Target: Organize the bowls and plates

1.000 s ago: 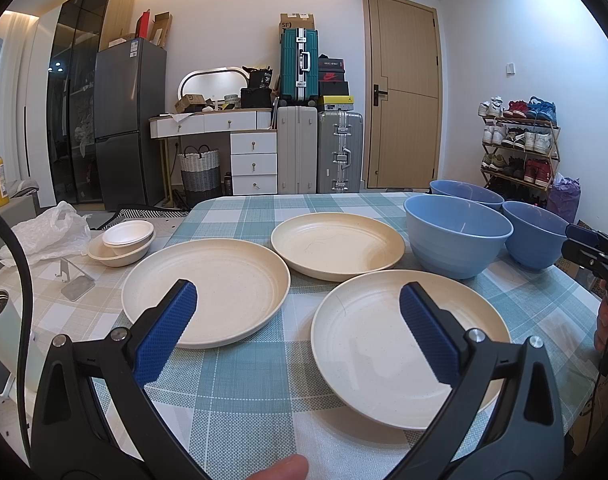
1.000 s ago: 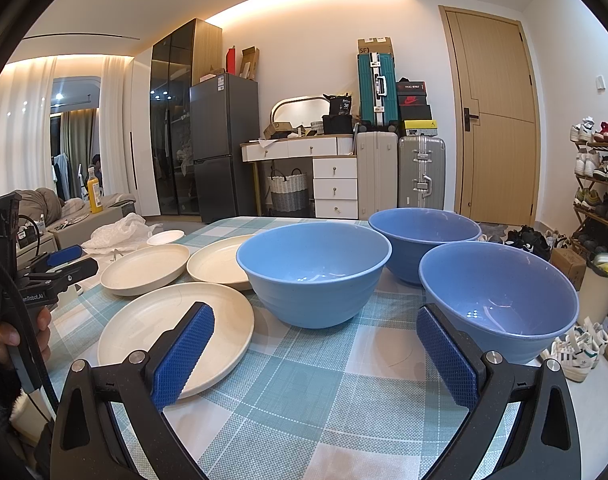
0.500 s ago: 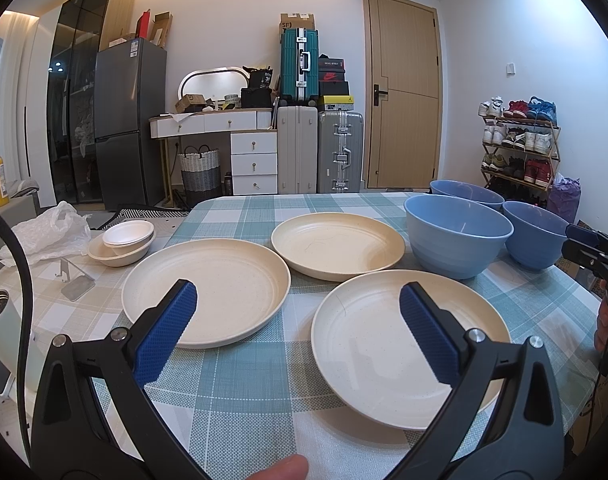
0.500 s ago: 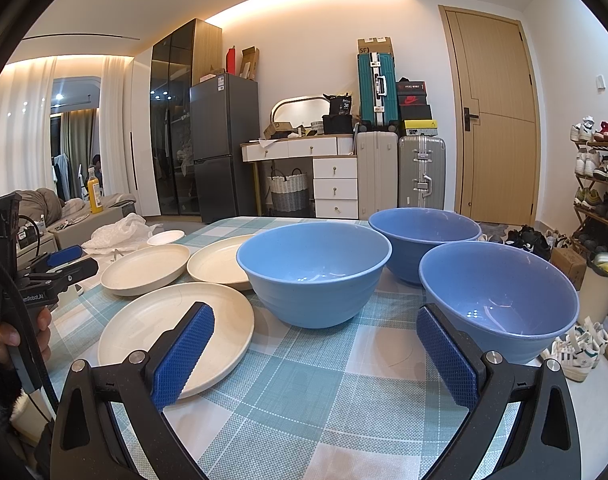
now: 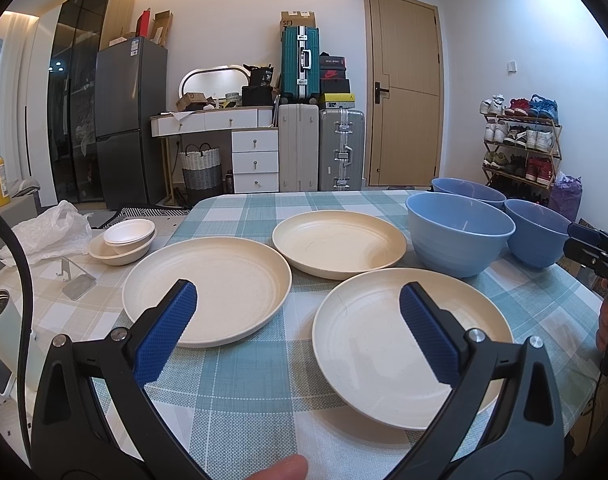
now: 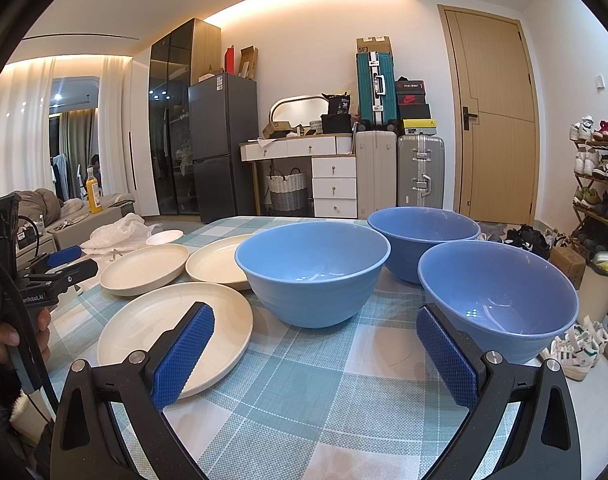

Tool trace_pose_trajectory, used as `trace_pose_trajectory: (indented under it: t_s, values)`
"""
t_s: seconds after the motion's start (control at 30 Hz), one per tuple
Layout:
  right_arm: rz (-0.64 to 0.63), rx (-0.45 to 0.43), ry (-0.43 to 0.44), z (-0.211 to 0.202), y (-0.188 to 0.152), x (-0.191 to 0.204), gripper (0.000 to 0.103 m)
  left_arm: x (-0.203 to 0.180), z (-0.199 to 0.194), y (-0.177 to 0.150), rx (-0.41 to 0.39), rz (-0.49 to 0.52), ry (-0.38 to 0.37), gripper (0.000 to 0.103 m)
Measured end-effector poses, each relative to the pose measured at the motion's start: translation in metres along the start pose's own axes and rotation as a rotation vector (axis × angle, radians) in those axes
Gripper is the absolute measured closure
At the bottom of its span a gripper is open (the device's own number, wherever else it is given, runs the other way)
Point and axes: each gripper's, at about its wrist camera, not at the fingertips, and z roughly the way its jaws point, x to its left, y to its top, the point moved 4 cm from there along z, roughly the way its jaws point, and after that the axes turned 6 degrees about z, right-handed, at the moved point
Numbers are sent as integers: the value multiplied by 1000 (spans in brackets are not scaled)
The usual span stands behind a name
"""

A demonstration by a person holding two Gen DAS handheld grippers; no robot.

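Observation:
Three cream plates lie on the checked tablecloth: a left plate [image 5: 207, 284], a far plate [image 5: 338, 242] and a near right plate [image 5: 388, 340]. Three blue bowls stand to their right: a middle bowl [image 6: 312, 270], a far bowl [image 6: 422, 236] and a near right bowl [image 6: 500, 300]. My left gripper [image 5: 297, 332] is open, low over the cloth between the left and near right plates, holding nothing. My right gripper [image 6: 316, 354] is open in front of the bowls, empty. The near right plate [image 6: 159, 328] lies left of it.
Small cream and white bowls [image 5: 123, 240] are stacked at the table's left, beside a white plastic bag [image 5: 43, 228] and a clear stand [image 5: 73, 282]. A white cylinder [image 5: 3, 320] stands at the near left edge. Suitcases, drawers and a shoe rack [image 5: 520, 140] stand beyond the table.

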Motion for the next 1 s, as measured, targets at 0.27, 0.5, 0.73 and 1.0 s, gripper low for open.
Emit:
trace_pose_trajectory:
  t_s: [0.27, 0.5, 0.73, 1.0]
  values:
    - [-1, 6, -5, 2, 1, 0, 0, 4, 6, -5, 29, -7, 18, 2]
    - [-4, 11, -6, 2, -1, -3, 0, 7, 7, -7, 31, -20, 12, 2]
    - [21, 35, 8, 10, 0, 1, 0, 6, 7, -5, 54, -11, 32, 2]
    - [14, 86, 27, 16, 13, 17, 0, 17, 0, 6, 89, -24, 35, 2]
